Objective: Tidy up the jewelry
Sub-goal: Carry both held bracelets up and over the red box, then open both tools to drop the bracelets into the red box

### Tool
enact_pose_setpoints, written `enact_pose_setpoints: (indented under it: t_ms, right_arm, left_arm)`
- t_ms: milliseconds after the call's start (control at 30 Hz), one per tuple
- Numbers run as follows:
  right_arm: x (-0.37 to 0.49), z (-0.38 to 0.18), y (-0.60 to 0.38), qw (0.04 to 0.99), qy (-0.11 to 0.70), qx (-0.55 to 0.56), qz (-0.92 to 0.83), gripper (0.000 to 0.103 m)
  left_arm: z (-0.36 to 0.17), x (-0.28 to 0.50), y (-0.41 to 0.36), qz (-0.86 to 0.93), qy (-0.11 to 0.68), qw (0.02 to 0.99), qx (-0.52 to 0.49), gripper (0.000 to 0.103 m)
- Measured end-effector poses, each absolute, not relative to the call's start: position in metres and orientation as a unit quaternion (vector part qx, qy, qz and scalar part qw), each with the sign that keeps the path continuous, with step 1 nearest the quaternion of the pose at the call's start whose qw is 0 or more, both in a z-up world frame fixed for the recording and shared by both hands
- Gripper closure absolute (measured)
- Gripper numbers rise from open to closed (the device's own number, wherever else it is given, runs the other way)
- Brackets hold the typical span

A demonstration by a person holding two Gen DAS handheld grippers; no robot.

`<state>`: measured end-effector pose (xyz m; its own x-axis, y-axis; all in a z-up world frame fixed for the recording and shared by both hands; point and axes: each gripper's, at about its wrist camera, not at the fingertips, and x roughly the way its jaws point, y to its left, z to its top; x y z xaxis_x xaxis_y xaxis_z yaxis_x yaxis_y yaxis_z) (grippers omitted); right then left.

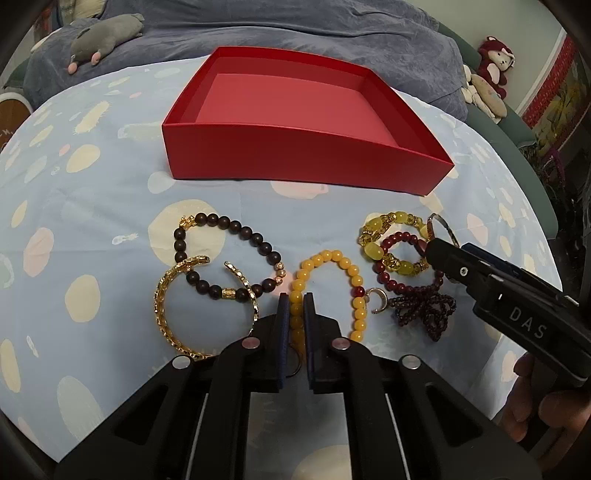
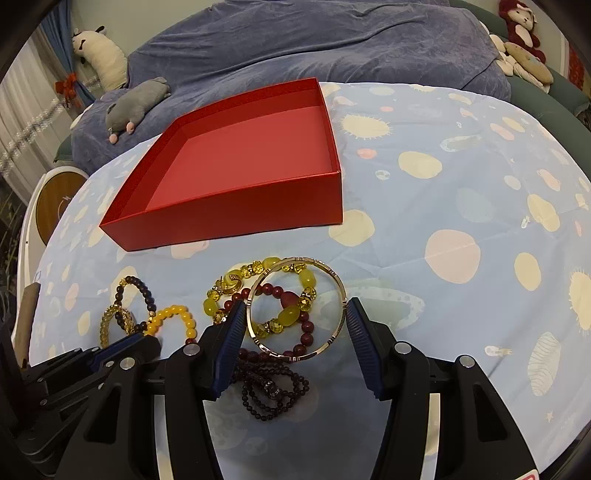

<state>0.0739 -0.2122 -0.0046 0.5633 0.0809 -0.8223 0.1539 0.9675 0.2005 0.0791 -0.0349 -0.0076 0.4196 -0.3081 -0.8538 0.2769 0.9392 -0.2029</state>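
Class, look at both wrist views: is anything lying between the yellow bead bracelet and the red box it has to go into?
Nothing visible does. Only bare cloth lies between the yellow bead bracelet, pinched by the left gripper, and the red box, whose top is open.

A pale blue sheet (image 2: 461, 155) printed with cream and pink spots covered the bed. Behind it lay a rumpled grey-blue blanket (image 2: 314, 48) with a grey plush animal (image 2: 136, 101) on it. A red plush toy (image 2: 521, 22) sat at the far right, and white curtains (image 2: 26, 110) hung at left.
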Motion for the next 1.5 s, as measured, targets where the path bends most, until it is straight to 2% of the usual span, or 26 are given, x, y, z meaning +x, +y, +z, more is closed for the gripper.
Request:
enact_pose_setpoints:
  t_ms: [300, 667, 1033, 1200, 1500]
  right_arm:
    - [0.065, 0.013, -0.213, 0.882, 0.453, 0.133, -0.013, 0.049]
    - [0.070, 0.053, -0.210, 0.894, 0.435, 0.107, 0.013, 0.049]
    - [0.167, 0.086, -0.212, 0.903, 0.421, 0.074, 0.047, 0.049]
    - [0.237, 0.078, -0.218, 0.897, 0.431, 0.082, 0.056, 0.049]
    - [0.332, 0.018, -0.214, 0.869, 0.491, 0.040, 0.053, 0.049]
  left_arm:
    - [0.019, 0.068, -0.029, -0.189, 0.488, 0.851, -0.030, 0.096]
    - [0.077, 0.071, -0.043, -0.227, 0.463, 0.856, -0.026, 0.096]
    - [0.133, 0.170, -0.054, -0.249, 0.423, 0.870, -0.038, 0.096]
    - [0.124, 0.243, -0.059, -0.245, 0.422, 0.872, -0.036, 0.096]
    - [0.052, 0.339, -0.066, -0.218, 0.473, 0.853, -0.032, 0.096]
